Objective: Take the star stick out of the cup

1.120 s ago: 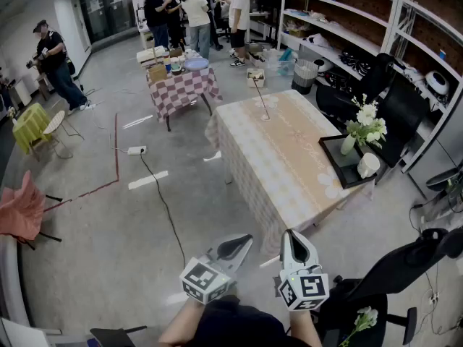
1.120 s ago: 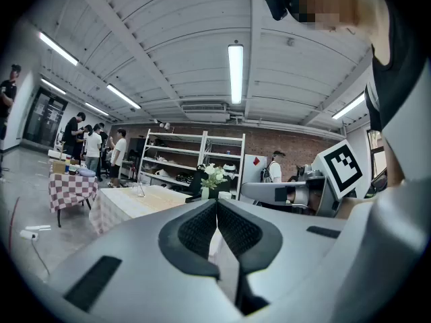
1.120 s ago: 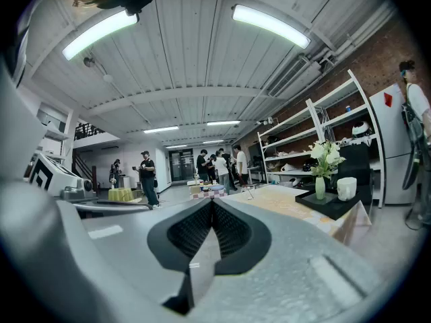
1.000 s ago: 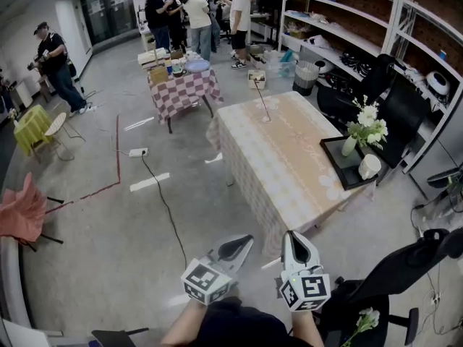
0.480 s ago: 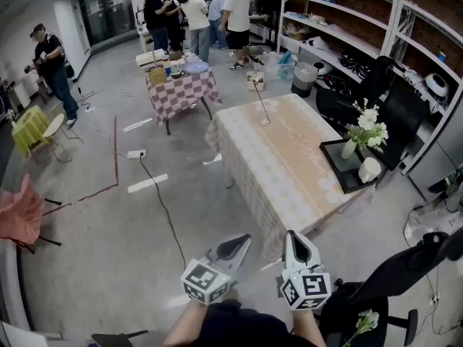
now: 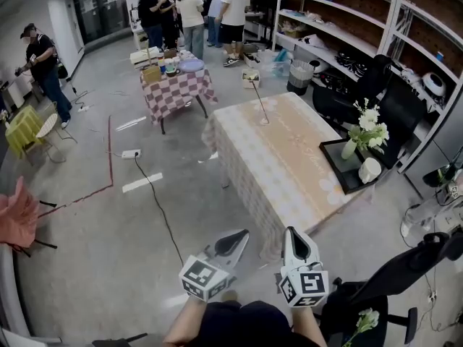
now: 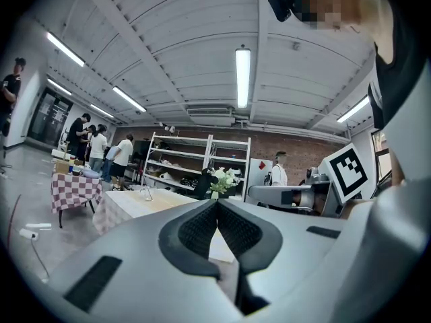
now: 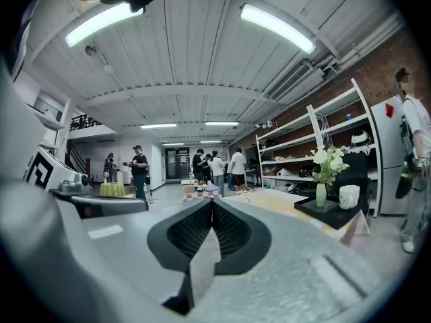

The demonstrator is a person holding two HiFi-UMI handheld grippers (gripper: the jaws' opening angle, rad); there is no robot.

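Concrete floor [image 6: 94,251], grey, fills most of the head view, crossed by a red tape line [image 6: 110,150] and a black cable [image 6: 160,208]. Mid-room stands the bench [image 6: 289,186] under a peach cloth with a pale checked border. At its far end the star stick [image 6: 259,101] leans in a small clear cup [image 6: 265,120]. At its right edge a black tray [image 6: 338,166] carries a vase of white flowers [image 6: 367,127] and a white mug [image 6: 369,169]. Beyond, a checked bench [image 6: 177,89] holds boxes and bowls, with people [image 6: 192,9] grouped behind it. Metal shelves [image 6: 340,31] line the brick wall at right. The left claw [image 6: 237,238] and right claw [image 6: 293,236] sit low in frame, well short of the bench. Each bears a cube [image 6: 205,277] printed with black-and-white square markers.

In the left gripper view, the left claw [image 7: 217,206] is closed tip to tip and empty. Past it lie the bench [image 7: 135,204], the star stick [image 7: 147,192] far off on it, the shelves [image 7: 195,160] and ceiling strip lights [image 7: 242,76].

In the right gripper view, the right claw [image 8: 212,204] is likewise pressed together and empty. To its right are the tray [image 8: 330,214], vase [image 8: 321,194] and mug [image 8: 349,196]. The people [image 8: 215,170] stand far down the room.
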